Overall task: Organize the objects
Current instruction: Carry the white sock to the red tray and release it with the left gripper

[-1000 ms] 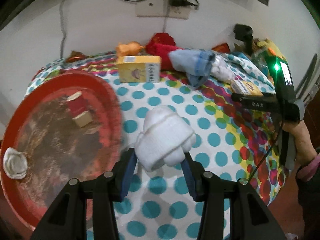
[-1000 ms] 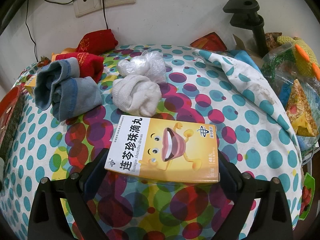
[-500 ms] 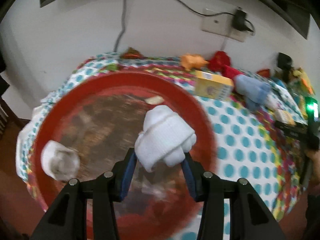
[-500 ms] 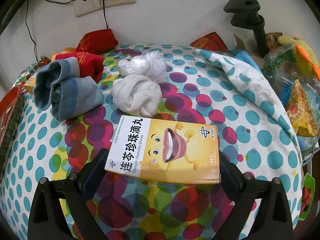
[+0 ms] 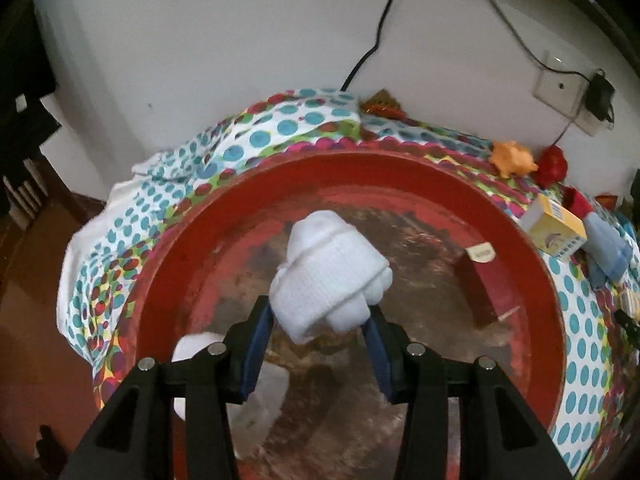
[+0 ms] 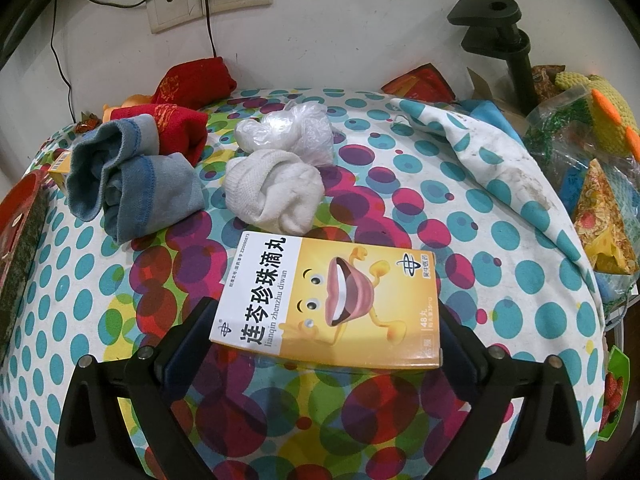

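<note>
The red tray (image 5: 532, 264) has bare floor at its middle and far side; a white sock ball (image 5: 192, 350) blocks its near-left part and a small tag (image 5: 482, 251) its right. On the counter (image 6: 500, 280), open cloth lies right of the yellow box (image 6: 332, 304); beyond it, 2 sock bundles (image 6: 272, 192) crowd the way, and a black clamp (image 6: 504, 28) stands at the far-right edge.

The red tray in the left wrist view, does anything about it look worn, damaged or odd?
Yes. The red tray has a floor worn to mottled brown where the red finish has gone, and a small tan scrap lies loose near its right wall. The rim looks whole.
</note>
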Motion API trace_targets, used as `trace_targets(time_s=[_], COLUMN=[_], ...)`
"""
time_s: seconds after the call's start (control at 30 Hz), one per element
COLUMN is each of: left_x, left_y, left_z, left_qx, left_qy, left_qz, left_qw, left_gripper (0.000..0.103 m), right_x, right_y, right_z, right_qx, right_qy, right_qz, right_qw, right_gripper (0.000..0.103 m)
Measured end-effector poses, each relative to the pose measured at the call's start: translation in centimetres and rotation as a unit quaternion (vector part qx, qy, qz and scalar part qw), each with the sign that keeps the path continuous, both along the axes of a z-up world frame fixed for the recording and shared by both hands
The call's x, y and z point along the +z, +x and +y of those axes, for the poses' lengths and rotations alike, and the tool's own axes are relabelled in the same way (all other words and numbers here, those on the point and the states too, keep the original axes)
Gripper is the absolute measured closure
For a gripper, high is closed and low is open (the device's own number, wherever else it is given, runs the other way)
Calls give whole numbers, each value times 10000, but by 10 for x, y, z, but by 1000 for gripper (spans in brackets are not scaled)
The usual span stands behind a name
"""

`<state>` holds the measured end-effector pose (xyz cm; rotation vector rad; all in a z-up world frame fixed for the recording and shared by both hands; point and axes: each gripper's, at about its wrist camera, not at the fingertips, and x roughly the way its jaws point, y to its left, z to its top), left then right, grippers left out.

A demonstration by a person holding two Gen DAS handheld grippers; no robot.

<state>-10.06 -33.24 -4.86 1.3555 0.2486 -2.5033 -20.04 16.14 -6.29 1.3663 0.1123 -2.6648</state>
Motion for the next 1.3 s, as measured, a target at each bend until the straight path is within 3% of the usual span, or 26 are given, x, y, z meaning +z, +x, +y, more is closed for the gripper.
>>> trace_targets(time_s=[0.27, 0.53, 0.73, 0.87, 1.1, 1.3], left_x=[-12, -25, -21, -16, 1, 14], left_y=[-13, -13, -7, -1, 20, 55], left_z=[-25, -31, -37, -37, -20, 9], left_qx=[294, 218, 308, 311, 81, -80], left_qy=[-138, -77, 221, -19, -283, -266], left_qz=[-141, -348, -232, -180, 105, 277], left_qw=[9994, 9991, 9990, 9994, 9995, 9992], left_gripper=[57, 56, 54, 41, 41, 41], right_x=[0, 0, -1, -1, -1, -2], right_y=[0, -1, 0, -1, -1, -1], right_z=[0, -1, -2, -2, -2, -2], right_qx=[-4, -6, -11, -12, -16, -18], right_qy=[1, 6, 9, 9, 12, 15], right_qz=[-1, -4, -4, -6, -7, -8], right_qw=[10000, 10000, 10000, 10000, 10000, 10000], right_gripper=[3, 2, 1, 1, 1, 1])
